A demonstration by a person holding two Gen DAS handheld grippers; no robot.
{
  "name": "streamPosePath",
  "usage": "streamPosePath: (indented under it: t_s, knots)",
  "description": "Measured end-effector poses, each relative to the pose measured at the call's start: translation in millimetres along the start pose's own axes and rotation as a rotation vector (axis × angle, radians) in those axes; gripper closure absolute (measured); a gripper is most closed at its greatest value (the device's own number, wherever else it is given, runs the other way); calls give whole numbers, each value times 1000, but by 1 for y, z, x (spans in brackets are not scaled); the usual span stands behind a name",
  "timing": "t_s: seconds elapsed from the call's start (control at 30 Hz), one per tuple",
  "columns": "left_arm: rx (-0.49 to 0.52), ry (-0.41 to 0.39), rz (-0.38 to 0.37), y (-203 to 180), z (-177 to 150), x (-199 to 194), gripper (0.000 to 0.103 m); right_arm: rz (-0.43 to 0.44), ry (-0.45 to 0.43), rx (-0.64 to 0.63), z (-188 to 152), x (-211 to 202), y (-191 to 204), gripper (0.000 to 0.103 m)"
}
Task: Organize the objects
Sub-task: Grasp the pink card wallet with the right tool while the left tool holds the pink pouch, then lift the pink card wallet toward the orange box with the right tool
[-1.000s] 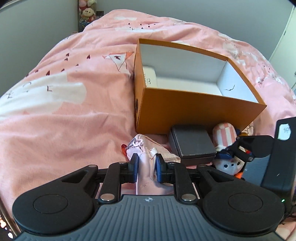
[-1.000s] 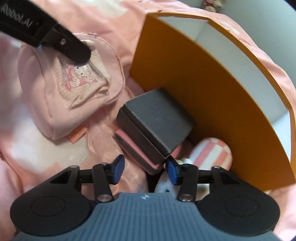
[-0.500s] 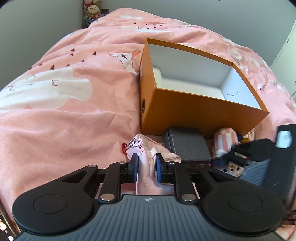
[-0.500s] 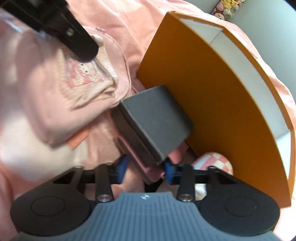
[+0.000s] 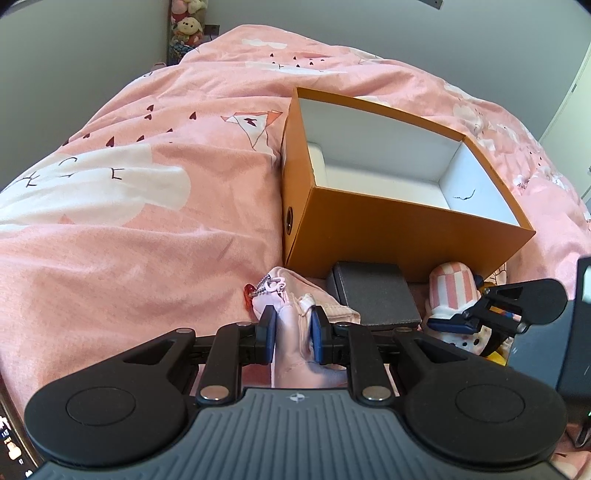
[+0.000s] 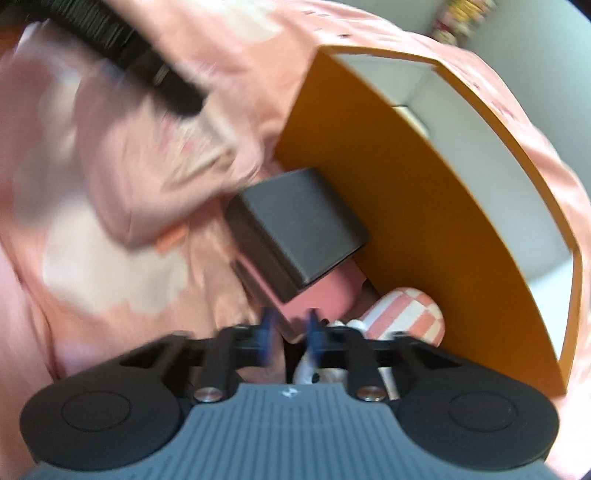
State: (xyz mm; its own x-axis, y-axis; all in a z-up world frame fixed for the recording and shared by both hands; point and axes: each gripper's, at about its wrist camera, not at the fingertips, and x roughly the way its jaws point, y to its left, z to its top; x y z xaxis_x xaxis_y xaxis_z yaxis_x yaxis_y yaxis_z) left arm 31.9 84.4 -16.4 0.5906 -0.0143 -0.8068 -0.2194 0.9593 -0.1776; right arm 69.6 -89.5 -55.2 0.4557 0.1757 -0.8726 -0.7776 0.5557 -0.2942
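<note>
Left tool (image 5: 293, 334) clamped narrow on a pink pouch (image 5: 295, 314), small chain charm (image 5: 267, 286) at its far end, held just above the pink bedspread (image 5: 147, 229). Right tool (image 6: 290, 332) drawn narrow around the corner of a pink case (image 6: 314, 299) under a dark grey box (image 6: 299, 236); blurred, so firm grip or mere contact cannot be told. Grey box touching the near wall of the open orange box (image 5: 406, 229), white inside. Striped plush toy (image 5: 452, 291) just beside the grey box, against the same wall. Soft toys (image 5: 186, 26) far off by the wall.
</note>
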Motion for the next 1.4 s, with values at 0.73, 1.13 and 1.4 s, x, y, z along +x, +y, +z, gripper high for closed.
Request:
streamPosePath:
  t_s: [0.73, 1.13, 1.4]
  knots:
    - [-34, 2, -21, 9, 5, 0, 81, -188, 2, -273, 4, 15, 10, 77]
    - [43, 5, -38, -7, 4, -13, 81, 119, -84, 9, 12, -75, -17, 87]
    - [58, 104, -17, -8, -7, 7, 79, 349, -24, 326, 15, -43, -48, 85]
